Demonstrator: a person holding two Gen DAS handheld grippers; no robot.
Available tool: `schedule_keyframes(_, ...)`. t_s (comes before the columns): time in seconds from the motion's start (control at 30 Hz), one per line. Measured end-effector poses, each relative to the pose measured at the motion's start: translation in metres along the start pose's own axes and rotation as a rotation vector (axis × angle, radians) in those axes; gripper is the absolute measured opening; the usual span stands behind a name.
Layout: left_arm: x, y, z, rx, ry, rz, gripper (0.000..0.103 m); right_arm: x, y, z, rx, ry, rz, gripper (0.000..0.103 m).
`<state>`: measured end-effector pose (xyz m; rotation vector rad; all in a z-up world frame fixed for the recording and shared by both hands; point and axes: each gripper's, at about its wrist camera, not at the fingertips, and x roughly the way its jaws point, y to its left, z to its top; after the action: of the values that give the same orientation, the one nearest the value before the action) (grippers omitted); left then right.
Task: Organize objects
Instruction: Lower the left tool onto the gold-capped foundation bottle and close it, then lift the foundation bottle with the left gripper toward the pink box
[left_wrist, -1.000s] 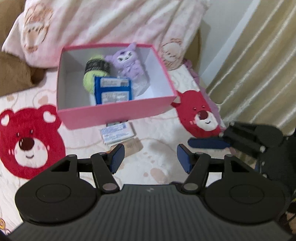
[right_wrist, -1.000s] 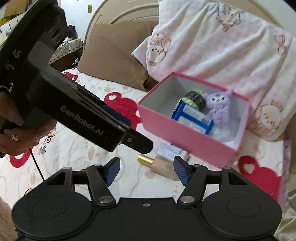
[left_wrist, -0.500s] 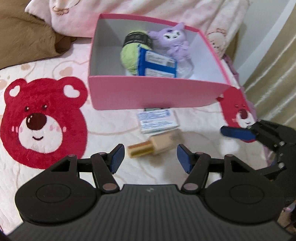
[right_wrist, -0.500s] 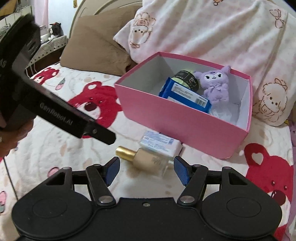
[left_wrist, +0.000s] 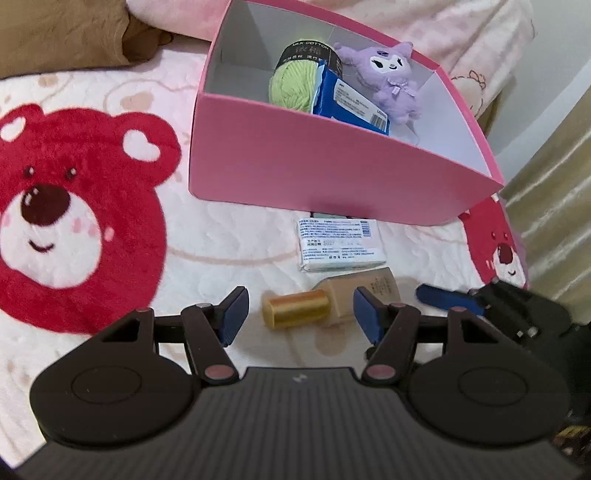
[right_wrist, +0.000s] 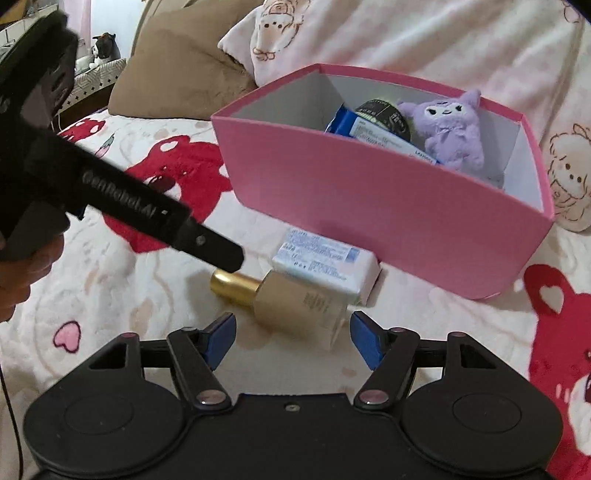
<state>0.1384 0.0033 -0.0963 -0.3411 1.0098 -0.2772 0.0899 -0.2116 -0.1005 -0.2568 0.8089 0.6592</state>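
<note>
- We see a pink box (left_wrist: 332, 162), open-topped, holding green yarn (left_wrist: 293, 83), a blue packet (left_wrist: 351, 101) and a purple plush toy (left_wrist: 393, 79).
- Just before the box lies a white packet (left_wrist: 340, 245), flat.
- Beside that packet, farther from the box, lies a beige bottle (left_wrist: 332, 301) with a gold cap, on its side.

The right claw (right_wrist: 290, 334), jaws opening, hangs over a gold-capped foundation bottle (right_wrist: 295, 306) lying on the bed (right_wrist: 122, 295) against a white packet (right_wrist: 325, 264) before the pink box (right_wrist: 369, 203).
</note>
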Motion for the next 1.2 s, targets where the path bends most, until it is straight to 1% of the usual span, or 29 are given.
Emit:
schedule_keyframes(0.13,0.006,0.002,-0.003,-0.017,-0.01,0.006,0.061,0.015,-0.008,-0.005,0.058,-0.005,-0.013,0.074)
schedule_keyframes(0.27,0.015,0.006,-0.007,-0.052,-0.002,-0.013,0.06,0.028,-0.011,-0.01,0.094,0.0,-0.013,0.074)
schedule_keyframes(0.3,0.018,0.006,-0.009,-0.062,0.004,-0.017,0.059,0.031,-0.01,-0.01,0.089,0.003,-0.006,0.074)
schedule_keyframes(0.37,0.024,0.008,-0.011,-0.087,0.01,-0.034,0.054,0.037,-0.004,-0.009,0.054,-0.002,-0.002,0.074)
schedule_keyframes(0.4,0.026,0.008,-0.012,-0.1,0.005,-0.034,0.053,0.04,-0.001,-0.009,0.043,-0.005,-0.008,0.076)
schedule_keyframes(0.47,0.026,0.009,-0.014,-0.115,-0.015,-0.032,0.053,0.045,0.001,-0.011,0.033,-0.013,-0.035,0.077)
schedule_keyframes(0.57,0.024,0.007,-0.015,-0.109,-0.029,-0.028,0.052,0.05,0.001,-0.013,0.031,-0.033,-0.044,0.078)
schedule_keyframes(0.63,0.024,0.005,-0.016,-0.102,-0.041,-0.019,0.052,0.051,-0.002,-0.014,0.048,-0.049,-0.04,0.079)
schedule_keyframes(0.7,0.024,0.005,-0.018,-0.122,-0.049,-0.017,0.052,0.051,-0.003,-0.016,0.06,-0.067,-0.038,0.08)
schedule_keyframes(0.8,0.023,0.004,-0.022,-0.138,-0.058,-0.018,0.052,0.05,0.0,-0.02,0.047,-0.092,-0.052,0.08)
schedule_keyframes(0.87,0.021,0.002,-0.024,-0.143,-0.067,-0.02,0.053,0.047,0.001,-0.022,0.046,-0.1,-0.064,0.076)
schedule_keyframes(0.93,0.016,0.0,-0.026,-0.145,-0.071,-0.032,0.053,0.04,0.006,-0.024,0.012,-0.1,-0.094,0.072)
schedule_keyframes(0.97,0.015,-0.001,-0.027,-0.154,-0.064,-0.043,0.053,0.036,0.008,-0.026,-0.005,-0.098,-0.111,0.072)
schedule_keyframes(1.03,0.014,-0.004,-0.03,-0.161,-0.034,-0.053,0.053,0.029,0.008,-0.027,-0.014,-0.077,-0.116,0.072)
schedule_keyframes(1.1,0.016,-0.009,-0.035,-0.141,-0.004,-0.039,0.053,0.024,0.008,-0.029,-0.019,-0.057,-0.111,0.072)
schedule_keyframes(1.2,0.017,-0.016,-0.042,-0.125,-0.024,-0.014,0.055,0.023,0.007,-0.031,-0.009,-0.045,-0.113,0.072)
